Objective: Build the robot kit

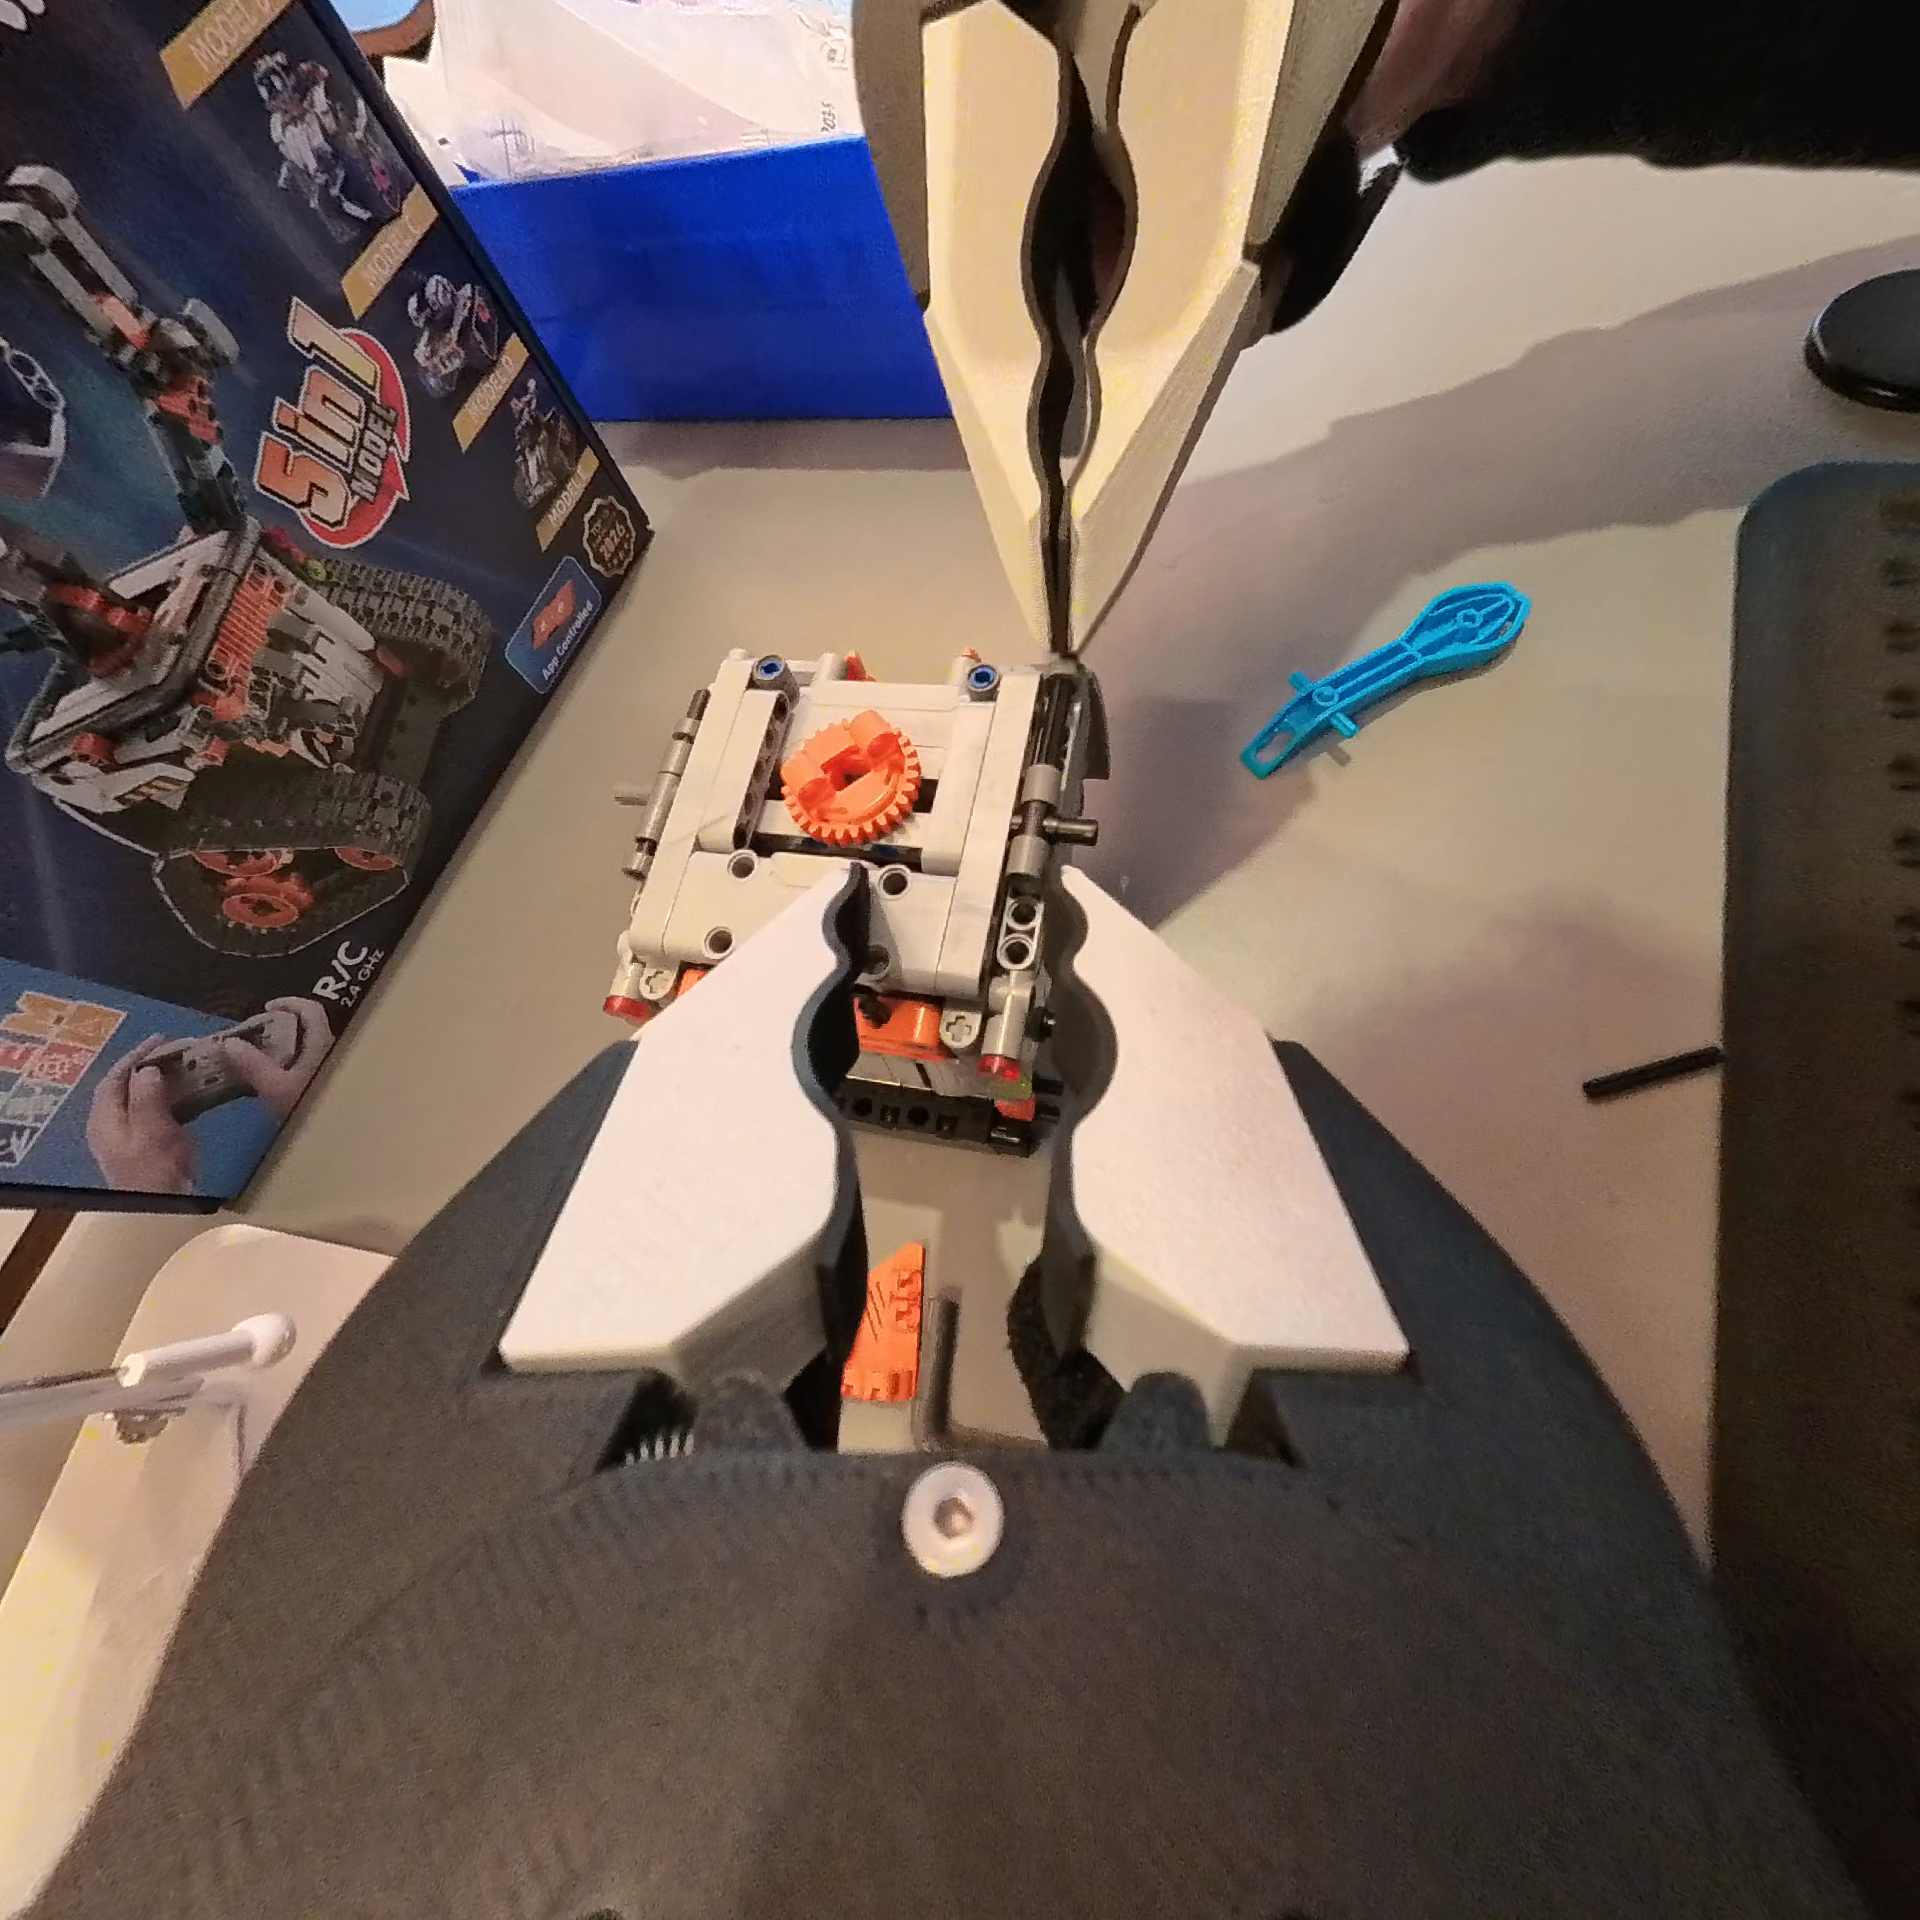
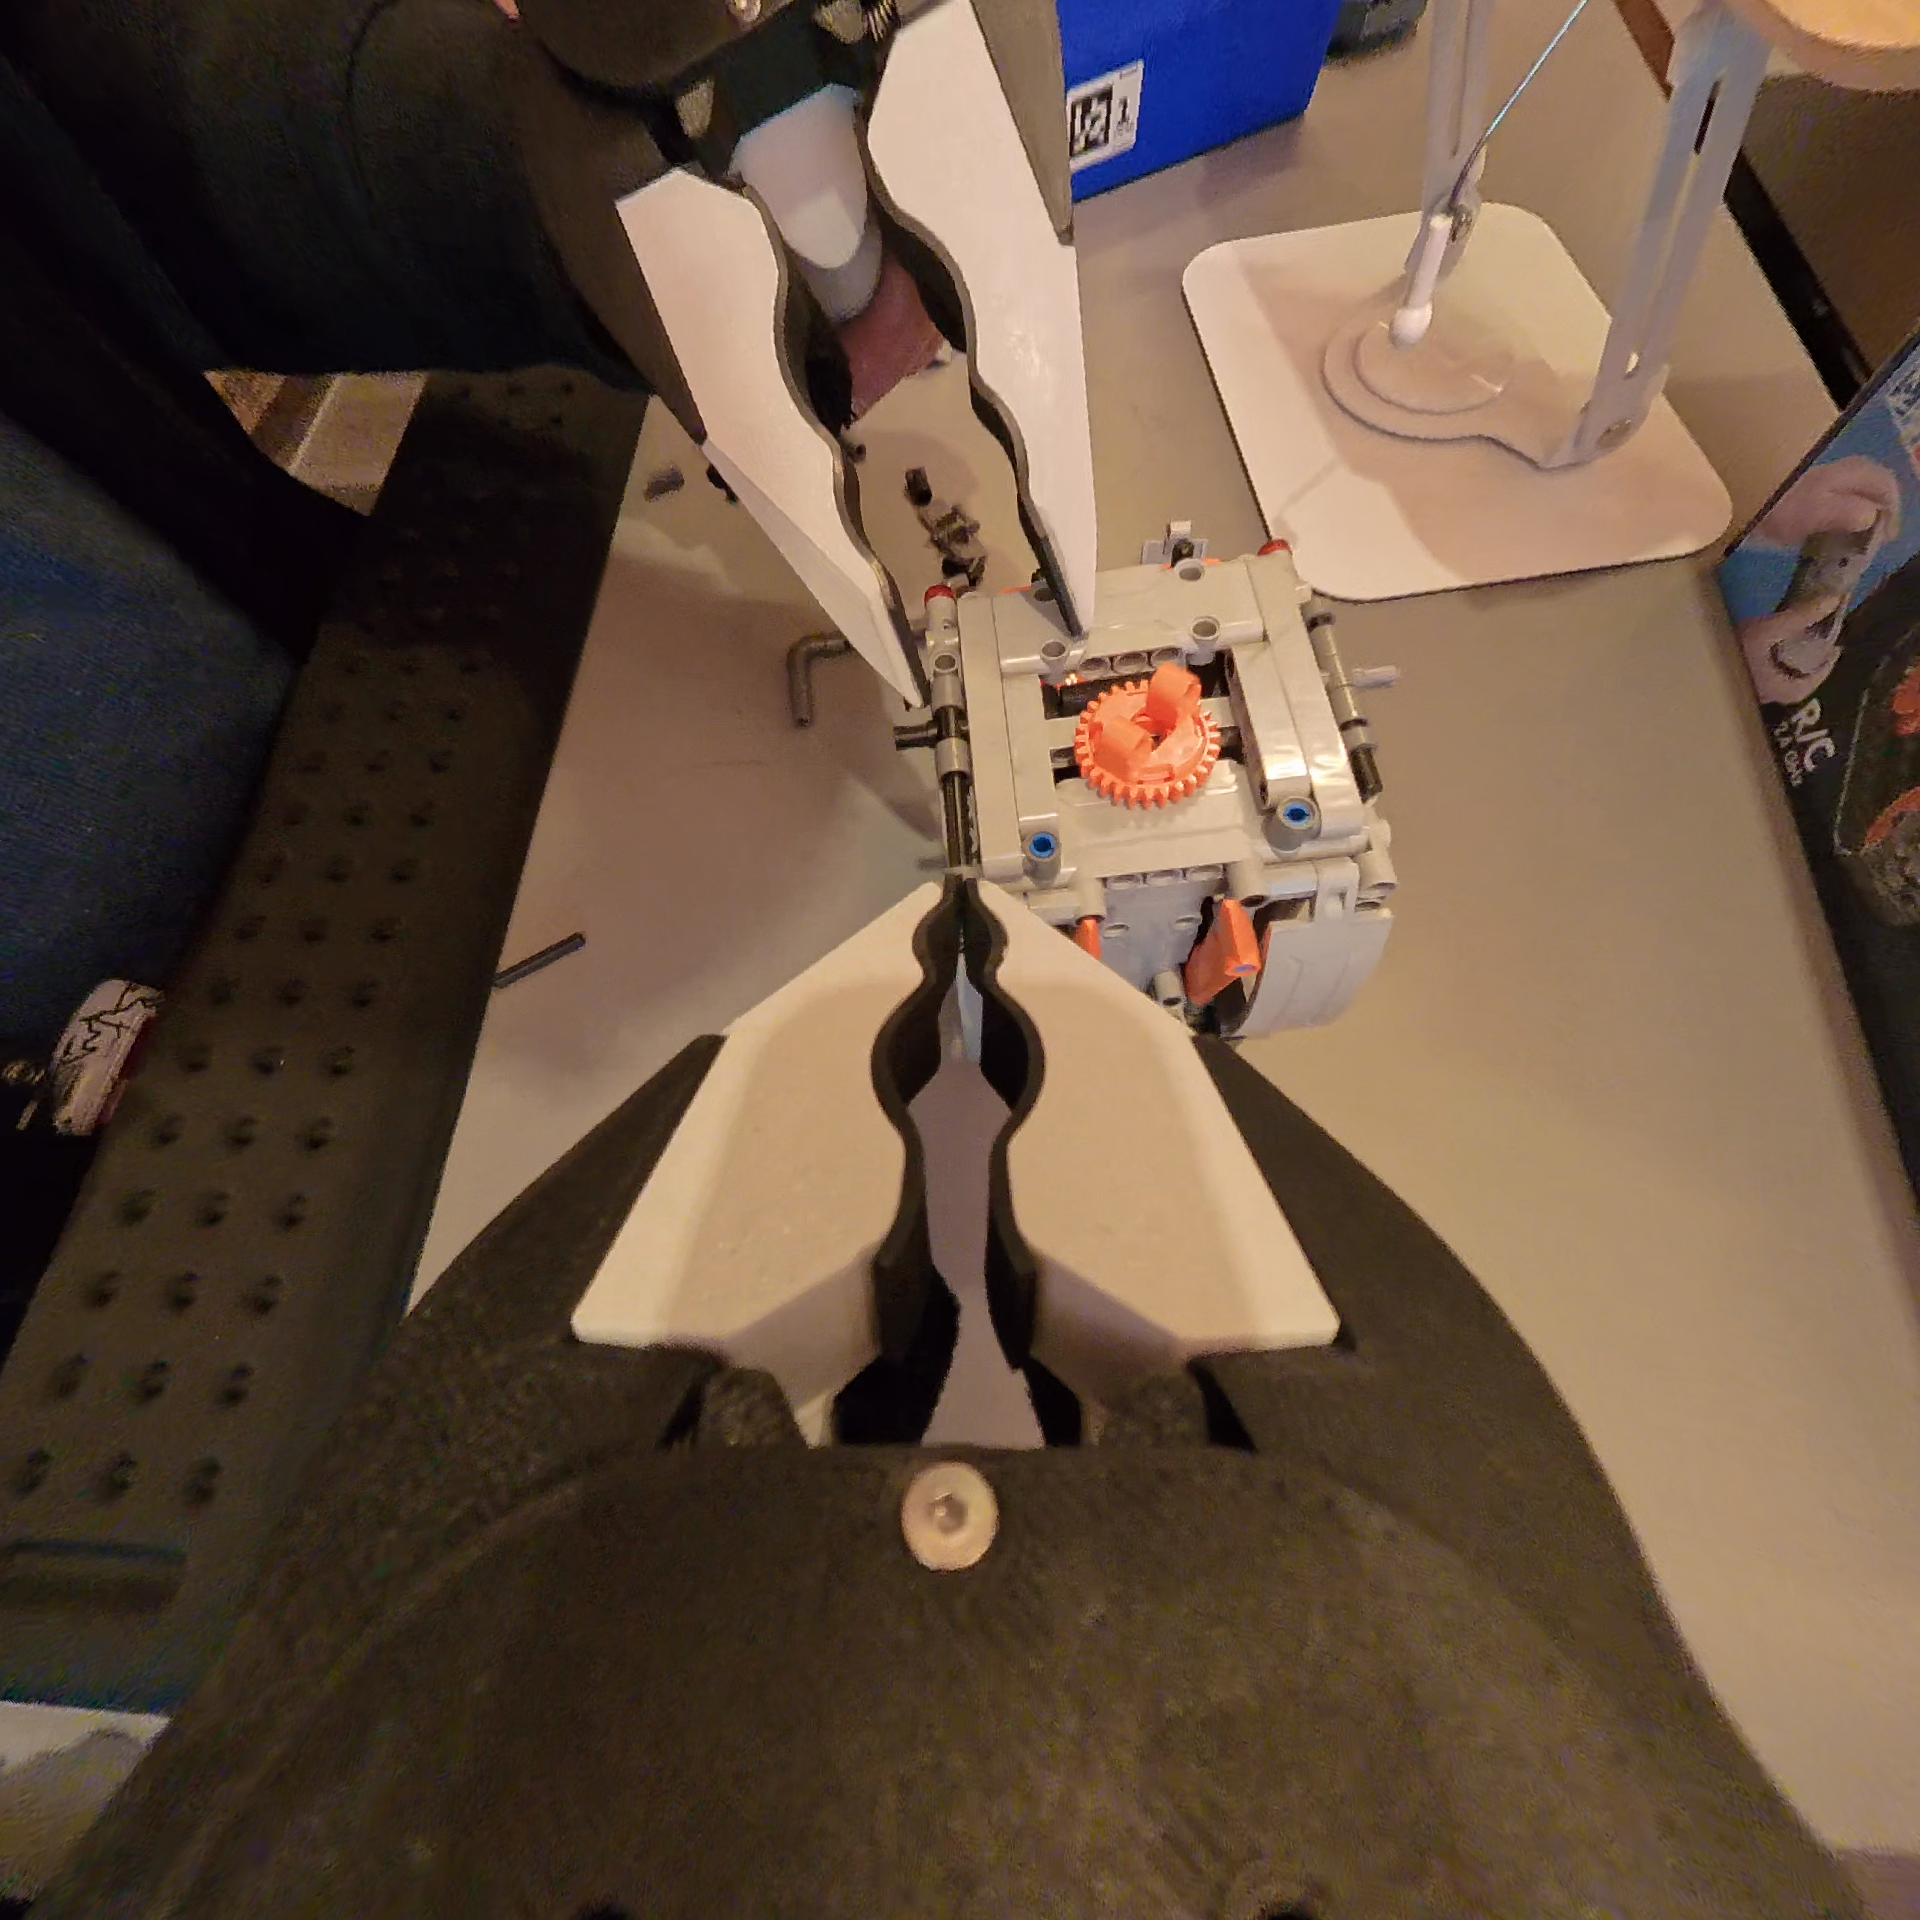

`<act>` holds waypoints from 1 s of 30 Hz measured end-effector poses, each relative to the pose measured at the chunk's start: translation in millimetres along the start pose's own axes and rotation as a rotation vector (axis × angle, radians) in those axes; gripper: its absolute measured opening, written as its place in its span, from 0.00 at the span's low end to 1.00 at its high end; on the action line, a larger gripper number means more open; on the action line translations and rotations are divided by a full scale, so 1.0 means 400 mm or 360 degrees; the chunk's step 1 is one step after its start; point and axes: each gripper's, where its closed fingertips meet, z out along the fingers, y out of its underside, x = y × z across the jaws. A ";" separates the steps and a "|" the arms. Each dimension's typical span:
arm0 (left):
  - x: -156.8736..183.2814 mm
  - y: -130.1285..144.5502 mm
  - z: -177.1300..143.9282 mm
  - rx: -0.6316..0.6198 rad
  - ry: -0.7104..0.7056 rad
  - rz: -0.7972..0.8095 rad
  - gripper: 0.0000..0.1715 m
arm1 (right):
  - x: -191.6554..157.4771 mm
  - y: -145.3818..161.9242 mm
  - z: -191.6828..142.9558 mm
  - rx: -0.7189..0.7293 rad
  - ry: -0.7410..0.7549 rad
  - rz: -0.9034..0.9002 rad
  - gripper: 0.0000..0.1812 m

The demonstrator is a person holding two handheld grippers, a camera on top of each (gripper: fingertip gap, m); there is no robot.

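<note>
Claw-wise, our left claw (image 1: 951, 904) straddles the grey brick model (image 1: 862, 821) while the right claw (image 2: 961, 894) pinches its black axle (image 2: 954, 800), so we keep it straight.

Each claw of mine (image 1: 951, 904) (image 2: 961, 894) has white wavy-edged fingers, a textured black body and one silver screw (image 1: 952, 1520).

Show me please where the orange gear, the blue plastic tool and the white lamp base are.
orange gear (image 1: 852, 771), left wrist view, on its toothed disc.
blue plastic tool (image 1: 1387, 675), left wrist view, on the middle of its handle.
white lamp base (image 2: 1558, 488), right wrist view, on a bare part of the flat plate.
</note>
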 end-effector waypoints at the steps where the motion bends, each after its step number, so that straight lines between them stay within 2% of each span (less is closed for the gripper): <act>1: -0.002 0.001 0.000 0.0000 -0.0005 0.0001 0.18 | 0.000 -0.002 -0.003 0.0022 -0.0002 0.0003 0.00; 3: -0.004 0.001 -0.001 0.0001 0.0001 -0.0008 0.18 | 0.001 0.003 -0.007 0.0008 0.0018 -0.0004 0.03; 10: -0.004 -0.002 0.004 -0.0003 -0.0012 0.0009 0.18 | -0.005 0.002 0.005 0.0019 0.0017 -0.0027 0.00; 23: -0.013 0.001 0.005 0.0019 -0.0035 -0.0013 0.18 | 0.002 -0.010 0.016 0.0160 0.0002 0.0254 0.00; 26: -0.010 0.000 0.005 0.0014 -0.0028 -0.0007 0.18 | 0.001 -0.007 0.014 0.0185 0.0028 0.0254 0.00; 30: -0.010 0.000 0.005 0.0026 -0.0017 -0.0014 0.18 | -0.001 -0.006 0.011 0.0163 0.0105 0.0106 0.00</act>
